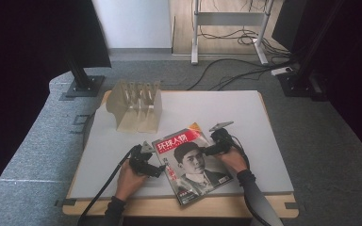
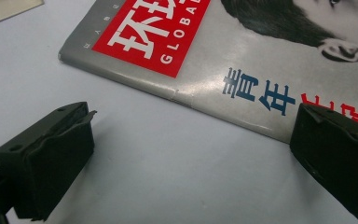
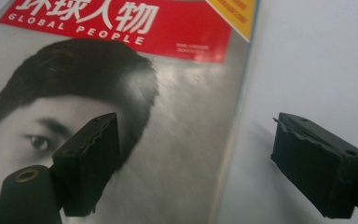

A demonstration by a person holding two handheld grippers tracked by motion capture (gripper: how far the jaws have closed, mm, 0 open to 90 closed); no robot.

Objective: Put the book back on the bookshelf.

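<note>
High view: a magazine (image 1: 192, 164) lies face up and skewed on the white table (image 1: 264, 141), near the front edge, its lower corner reaching the wooden rim
High view, left gripper (image 1: 156, 169): held low at the magazine's left edge, the person's hand (image 1: 129, 181) behind it
High view, right gripper (image 1: 209, 151): at the magazine's right edge, near the top corner
High view, rest: a wooden slotted rack (image 1: 135, 104) stands well apart at the back left of the table
Left gripper view: jaws spread wide over bare table, nothing between the pads; the magazine's spine (image 2: 168, 91) runs slantwise just ahead, the right-hand jaw over its edge
Right gripper view: jaws wide, straddling the magazine's long edge (image 3: 235, 135); one jaw above the cover, the other above the table; pads pressing on nothing
</note>
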